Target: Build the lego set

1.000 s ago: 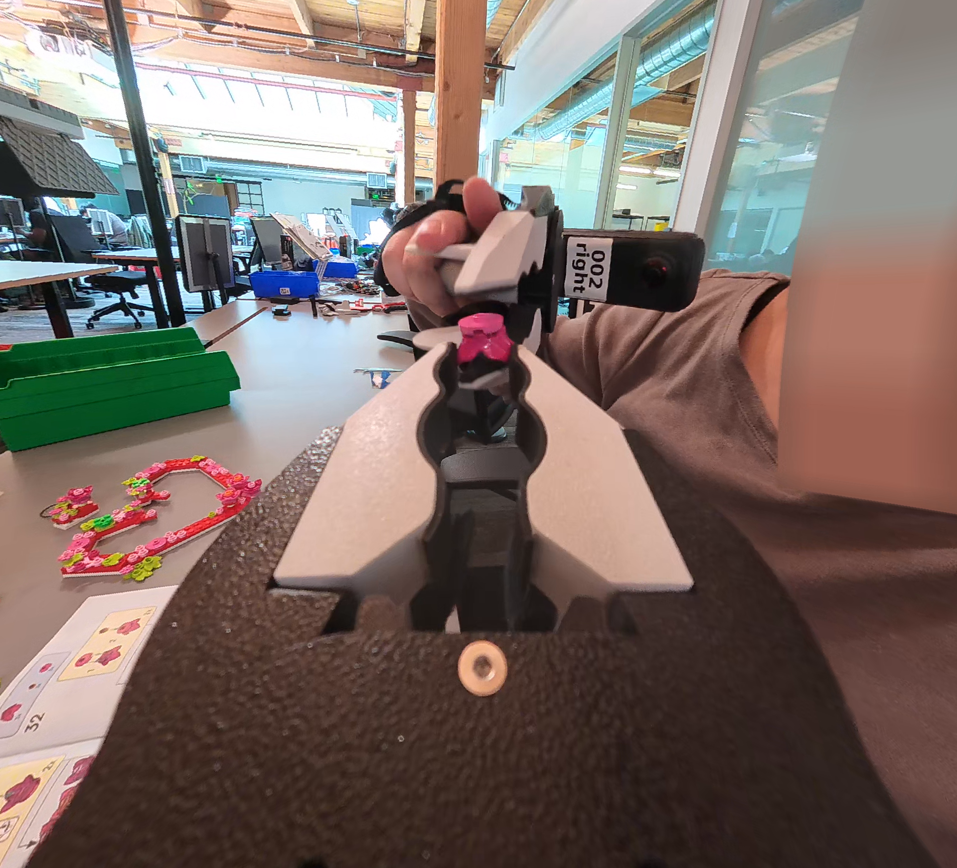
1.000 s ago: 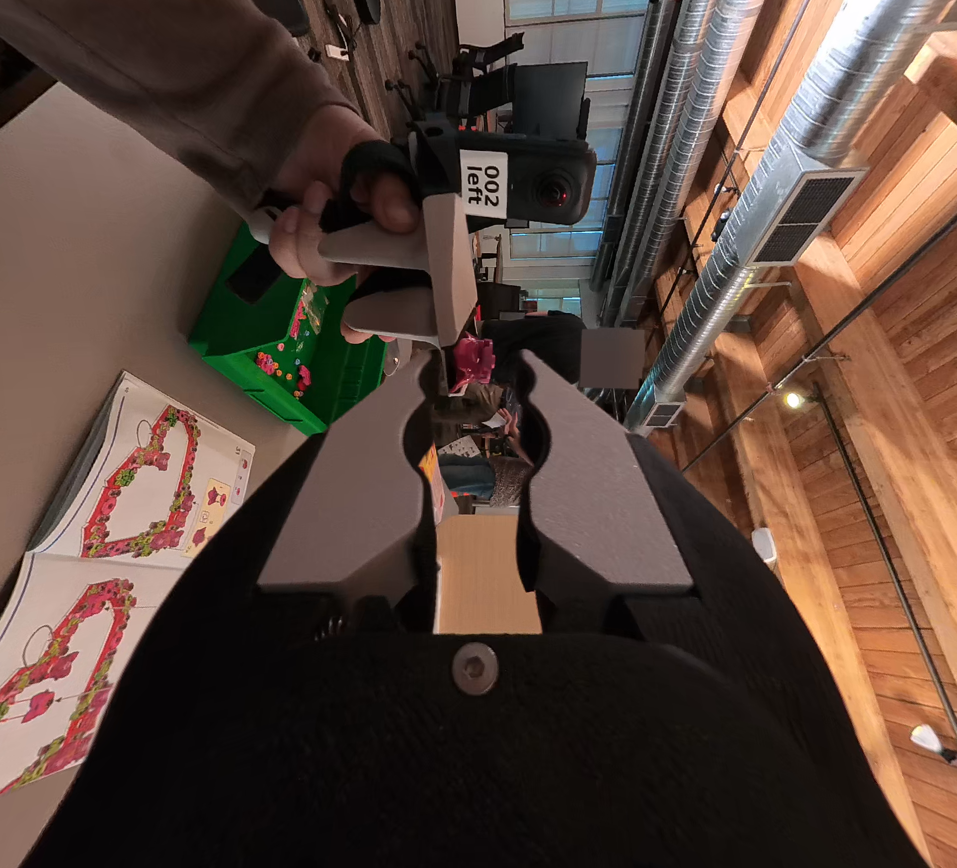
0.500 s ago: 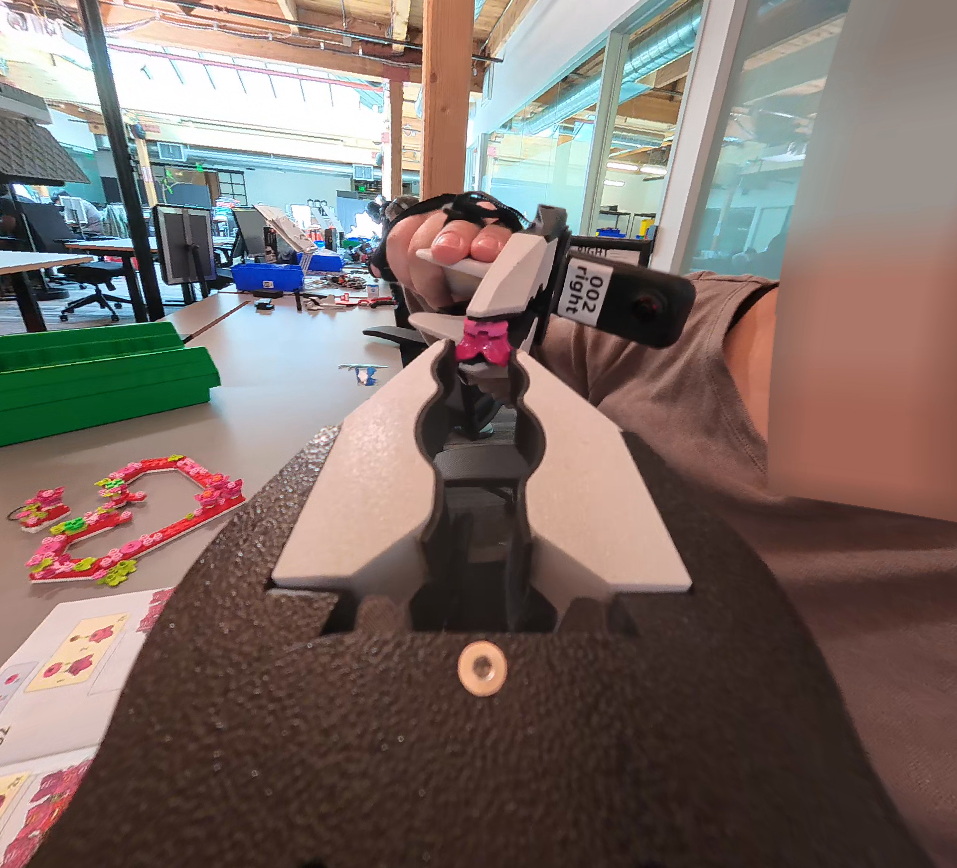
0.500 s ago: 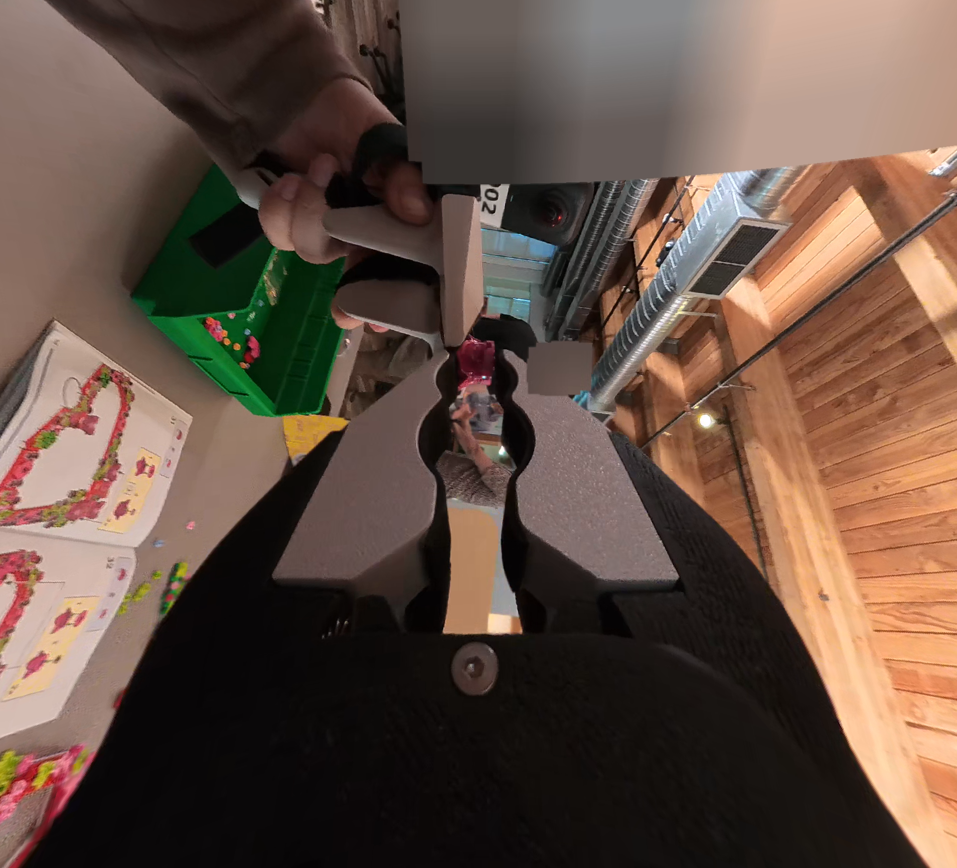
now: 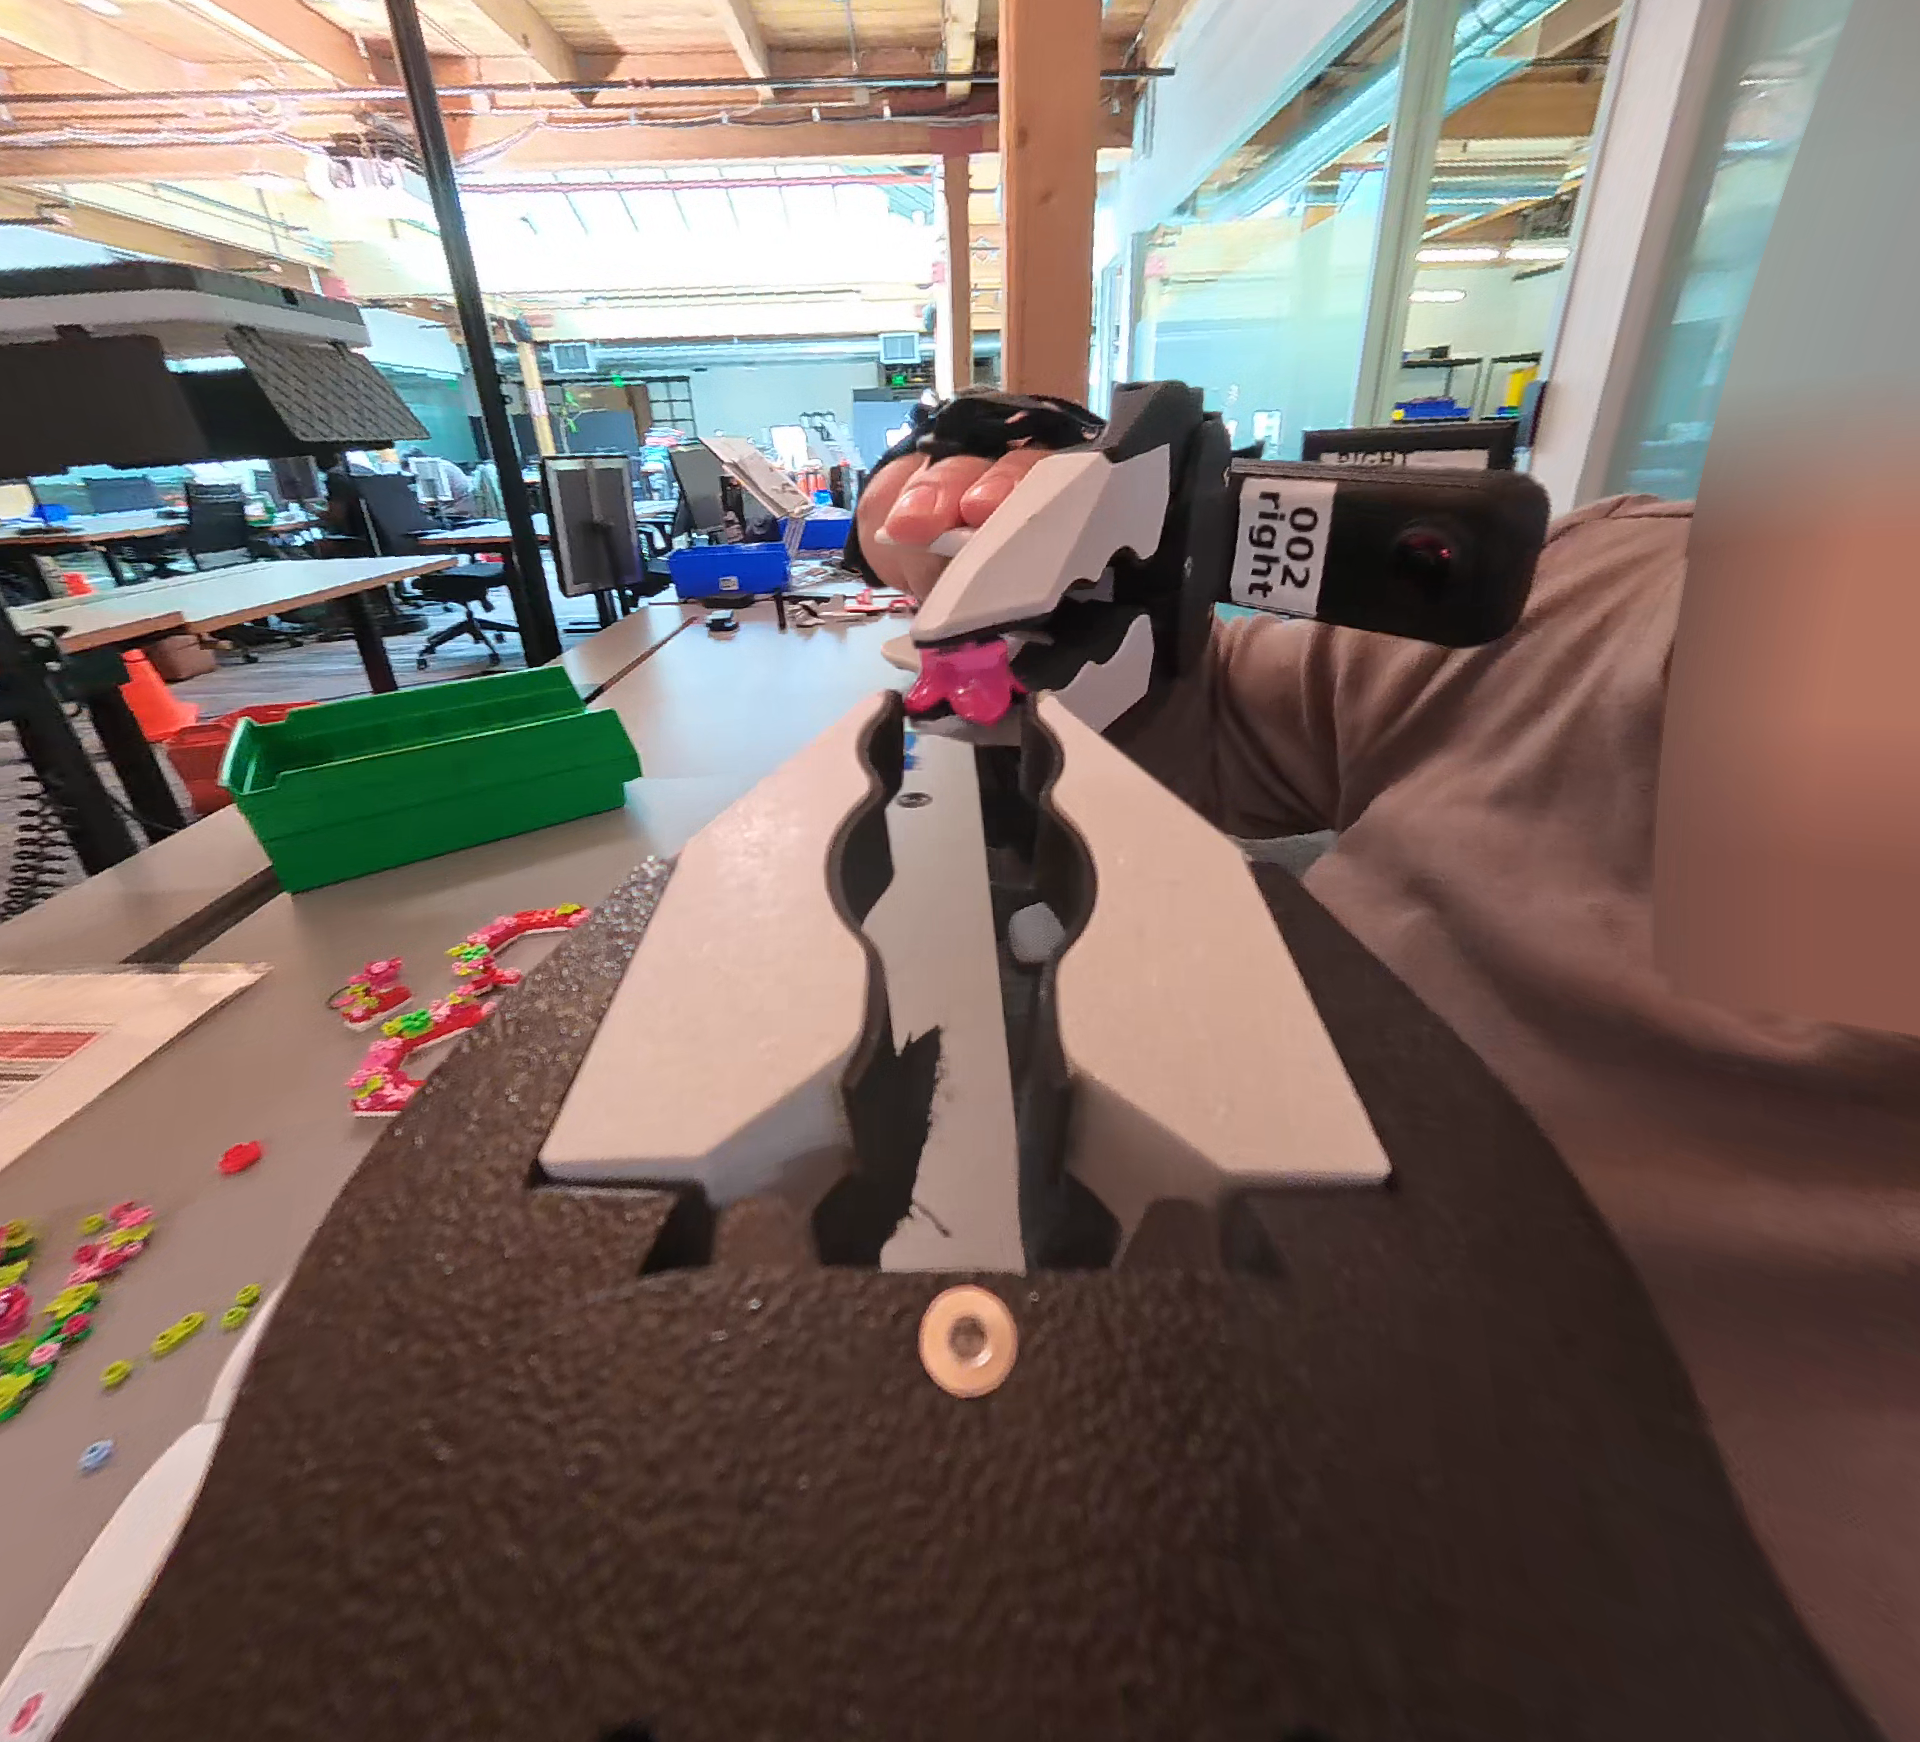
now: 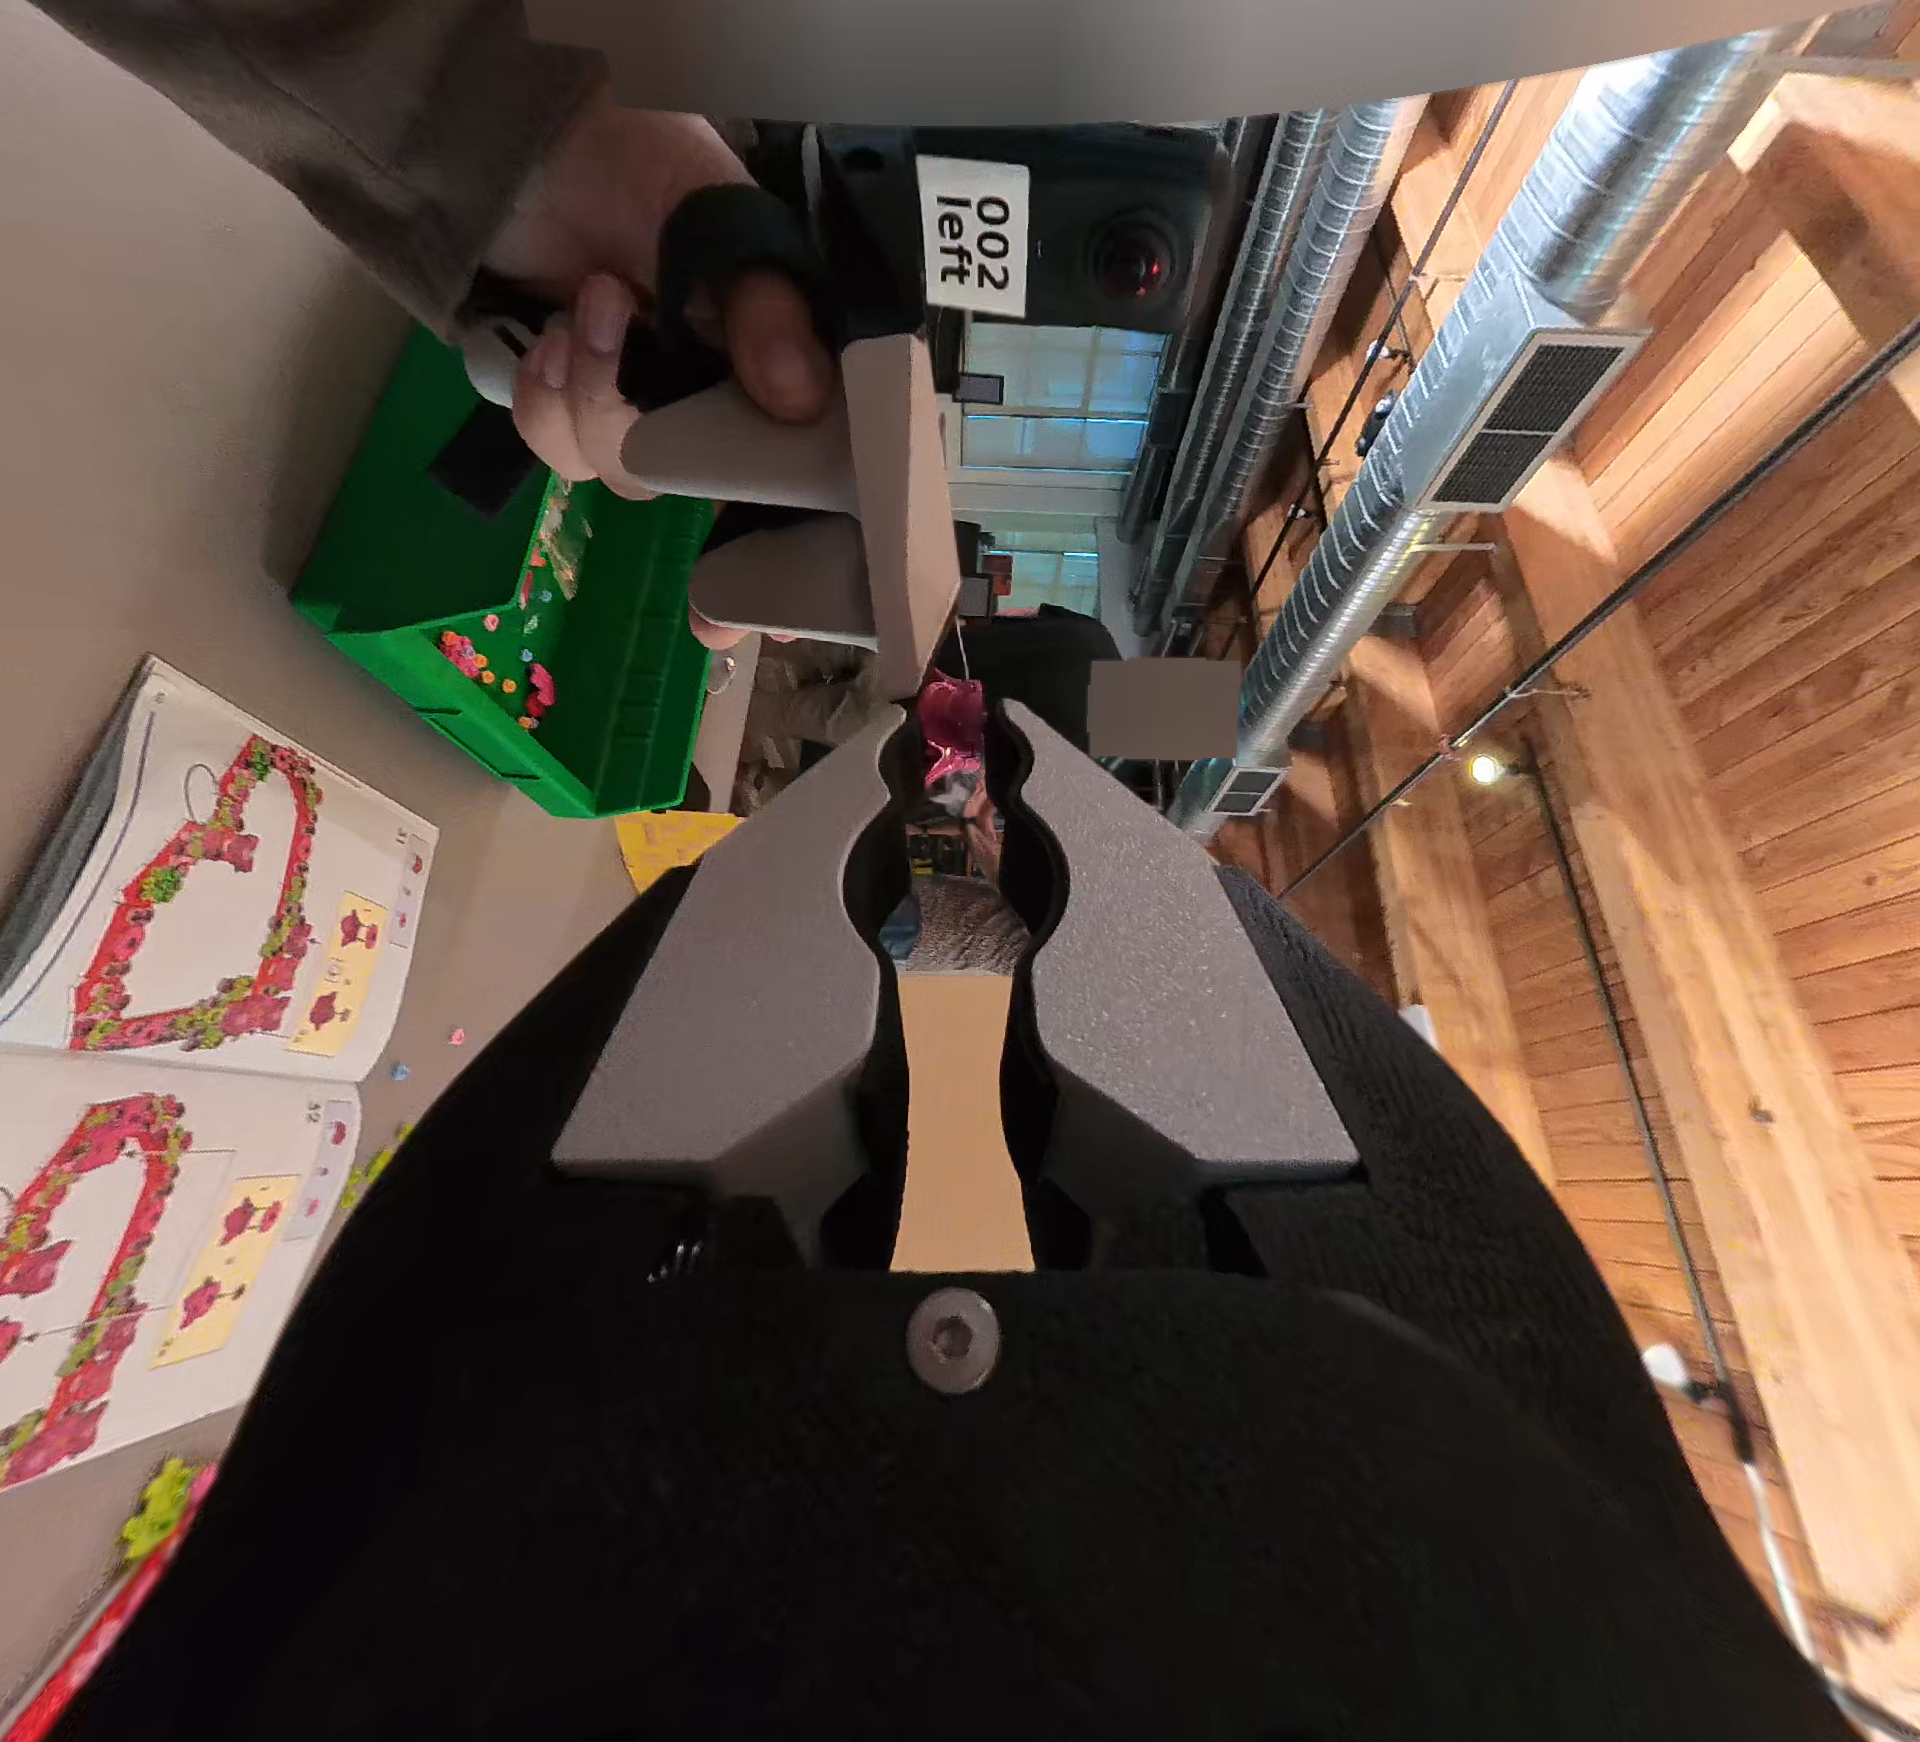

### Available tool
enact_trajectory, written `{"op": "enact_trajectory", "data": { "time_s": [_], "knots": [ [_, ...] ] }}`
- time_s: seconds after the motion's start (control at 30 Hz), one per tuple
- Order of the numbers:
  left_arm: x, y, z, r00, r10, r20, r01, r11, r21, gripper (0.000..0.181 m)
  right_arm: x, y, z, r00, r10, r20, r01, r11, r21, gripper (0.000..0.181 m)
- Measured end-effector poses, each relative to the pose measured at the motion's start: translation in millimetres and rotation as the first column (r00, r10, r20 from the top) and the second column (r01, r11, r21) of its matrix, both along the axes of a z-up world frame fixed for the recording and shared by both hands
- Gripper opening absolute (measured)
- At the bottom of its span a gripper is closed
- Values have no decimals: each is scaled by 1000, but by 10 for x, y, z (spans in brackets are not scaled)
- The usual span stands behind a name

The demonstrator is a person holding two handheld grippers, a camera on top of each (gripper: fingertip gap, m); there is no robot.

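The flower piece point(image 5: 956, 686) is a small pink plastic bloom held up in the air, well clear of the table point(image 5: 717, 684), right where the two pairs of fingertips meet.

The right gripper point(image 6: 954, 713) has its fingers drawn in to a slim gap, and the bloom sits in that gap at the very tips with a finger on either side, so it looks gripped there. The left gripper point(image 5: 966, 710) is also narrowed to a slim gap, with the bloom just past its tips. From the right wrist view one left fingertip touches the bloom's far end, but I cannot tell whether the left fingers pinch it or only bracket it.

The piece should be very light, hard and smooth. It will not crush, but it is likely to twist or shoot out of a grip taken on the rounded petals. The surer hold is probably across its narrow body, deep enough that the petals rest against the finger ends.

It is slightly longer than wide. In the right wrist view that length runs forward along the right fingers. In the left wrist view the petals flare down toward the left fingertips, and the narrower end tucks under the right gripper's upper finger.

The part-built heart frame point(image 5: 457, 986) lies on the table to the left of the left fingers.
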State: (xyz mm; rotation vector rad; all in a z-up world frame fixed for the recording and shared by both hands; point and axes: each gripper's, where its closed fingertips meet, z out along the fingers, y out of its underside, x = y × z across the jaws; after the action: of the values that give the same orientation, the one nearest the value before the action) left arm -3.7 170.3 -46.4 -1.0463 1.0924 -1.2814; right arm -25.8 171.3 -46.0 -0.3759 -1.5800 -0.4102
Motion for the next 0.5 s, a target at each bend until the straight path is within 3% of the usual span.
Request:
{"op": "enact_trajectory", "data": {
  "time_s": [0.07, 0.13, 0.23, 0.37, 0.5],
  "knots": [
    [-4, 37, 3, 1000, 28, 5, -28, 999, 15, 20, 3, 31, -5, 1000, -5, -13, 4, 999, -49, 10],
    [-20, 111, 18, 993, 114, 23, -116, 990, 82, 24, 20, 133, -34, 998, -42, -41, 33, 980, -198, 10],
    [-105, 263, 22, 943, 325, 68, -331, 897, 293, 38, 94, 333, -82, 986, -122, -111, 48, 857, -513, 10],
    [-96, 281, -24, 877, 461, 135, -457, 715, 529, 42, 130, 392, -105, 963, -169, -209, -99, 502, -860, 10],
    [3, 231, -98, 824, 525, 211, -502, 505, 702, 47, 112, 332, -147, 955, -182, -235, -224, 84, -971, 10]
  ]
}}
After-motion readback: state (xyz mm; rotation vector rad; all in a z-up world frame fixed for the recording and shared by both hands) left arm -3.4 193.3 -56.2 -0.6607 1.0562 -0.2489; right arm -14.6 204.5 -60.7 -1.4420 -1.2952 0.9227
